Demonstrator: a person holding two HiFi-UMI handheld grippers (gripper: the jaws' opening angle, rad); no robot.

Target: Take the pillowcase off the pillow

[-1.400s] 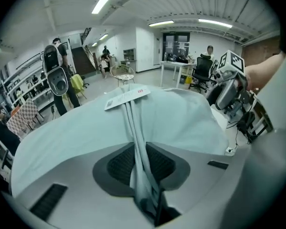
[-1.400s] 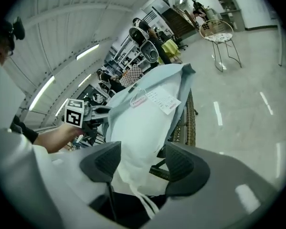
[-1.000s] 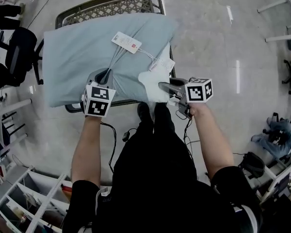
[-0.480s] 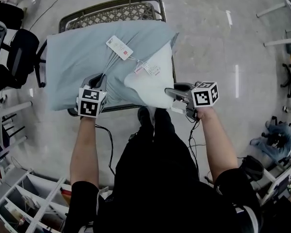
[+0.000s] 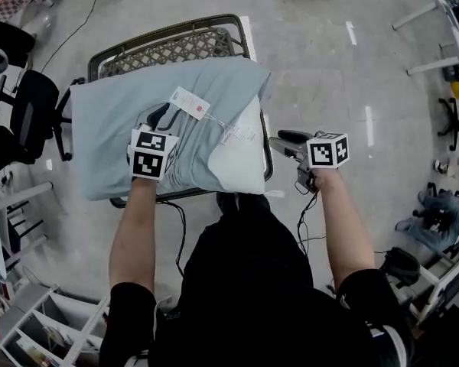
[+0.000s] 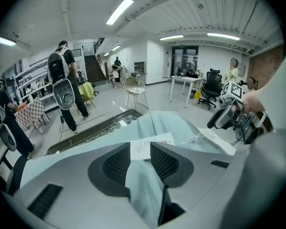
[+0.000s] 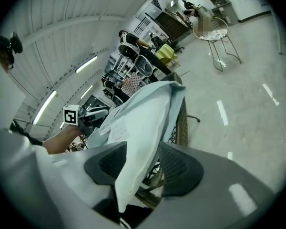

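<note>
The pillow (image 5: 241,167) has settled back on the surface (image 5: 176,48) at 12 o'clock, with the pillowcase (image 5: 115,128) off only its 5 o'clock corner. The jaws of the left gripper (image 6: 143,149) and right gripper (image 7: 143,147) have just been opening and stand part-open, with cloth loose between them. A re-grip is likely due.

Strip lights (image 6: 119,11) overhead keep everything I see bright and even, with only soft shadows. Their glare streaks the glossy floor (image 5: 367,125) at the right of the head view. Both gripper views bow strongly outward and fall to black in the corners.
</note>
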